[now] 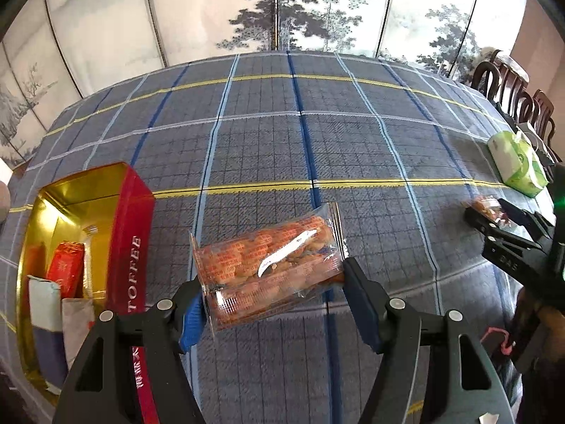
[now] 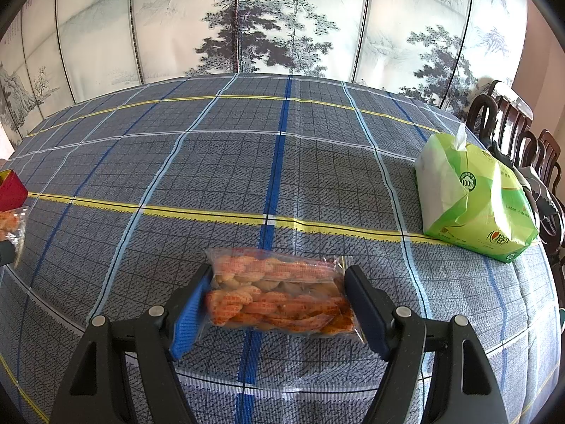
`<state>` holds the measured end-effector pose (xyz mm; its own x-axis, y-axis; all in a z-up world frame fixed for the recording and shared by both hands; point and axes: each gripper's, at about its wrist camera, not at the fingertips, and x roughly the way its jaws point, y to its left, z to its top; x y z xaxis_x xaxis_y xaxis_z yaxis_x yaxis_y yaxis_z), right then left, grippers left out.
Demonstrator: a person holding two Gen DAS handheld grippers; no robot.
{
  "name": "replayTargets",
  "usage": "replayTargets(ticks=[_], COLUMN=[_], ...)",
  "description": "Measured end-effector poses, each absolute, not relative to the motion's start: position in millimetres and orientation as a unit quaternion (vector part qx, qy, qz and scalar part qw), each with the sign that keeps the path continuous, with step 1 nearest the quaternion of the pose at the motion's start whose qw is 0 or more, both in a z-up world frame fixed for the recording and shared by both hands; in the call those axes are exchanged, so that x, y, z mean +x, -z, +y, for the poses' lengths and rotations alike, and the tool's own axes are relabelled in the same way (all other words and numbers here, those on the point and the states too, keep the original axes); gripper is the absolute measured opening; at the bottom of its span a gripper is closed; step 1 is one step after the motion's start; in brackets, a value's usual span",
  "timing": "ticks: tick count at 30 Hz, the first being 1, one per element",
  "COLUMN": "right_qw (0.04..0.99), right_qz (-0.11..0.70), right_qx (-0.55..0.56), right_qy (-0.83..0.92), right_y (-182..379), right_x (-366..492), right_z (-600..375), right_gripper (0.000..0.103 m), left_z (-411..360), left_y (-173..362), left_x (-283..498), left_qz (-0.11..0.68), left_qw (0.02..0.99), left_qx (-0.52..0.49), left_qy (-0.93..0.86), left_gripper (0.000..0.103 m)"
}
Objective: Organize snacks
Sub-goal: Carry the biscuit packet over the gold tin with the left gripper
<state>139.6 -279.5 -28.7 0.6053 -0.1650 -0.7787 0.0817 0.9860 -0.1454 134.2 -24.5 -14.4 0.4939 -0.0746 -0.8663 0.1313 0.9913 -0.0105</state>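
My left gripper (image 1: 272,296) is shut on a clear orange-printed snack packet (image 1: 268,265), held tilted above the checked tablecloth. To its left stands an open red and gold toffee tin (image 1: 130,233) with several packets inside. My right gripper (image 2: 279,304) is shut on a second clear packet of orange snacks (image 2: 279,293), held level above the cloth. The right gripper also shows at the right edge of the left wrist view (image 1: 494,219), with its packet between the fingers. The tin's corner (image 2: 12,190) and the left packet (image 2: 9,222) show at the far left of the right wrist view.
A green tissue pack (image 2: 473,201) lies on the right side of the table; it also shows in the left wrist view (image 1: 515,162). Dark wooden chairs (image 2: 512,123) stand at the right edge. A painted folding screen (image 2: 282,21) stands behind the table.
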Motion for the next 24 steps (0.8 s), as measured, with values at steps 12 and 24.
replayTargets(ticks=[12,24], right_qw=[0.895,0.895], right_qz=[0.439,0.439], right_qx=[-0.047,-0.047], right_qy=[0.069,0.069], right_y=[28.7,28.9], right_x=[139.5,139.4], right_z=[-279.7,-278.9], right_gripper=[0.077,0.077], left_z=[1.5,59.4], left_y=[-15.7,-36.2], left_x=[110.3,96.0], left_qz=[0.482,0.468], left_qw=[0.874,0.883], left_qx=[0.034,0.040], left_qy=[0.049,0.013], left_gripper=[0.065,0.065])
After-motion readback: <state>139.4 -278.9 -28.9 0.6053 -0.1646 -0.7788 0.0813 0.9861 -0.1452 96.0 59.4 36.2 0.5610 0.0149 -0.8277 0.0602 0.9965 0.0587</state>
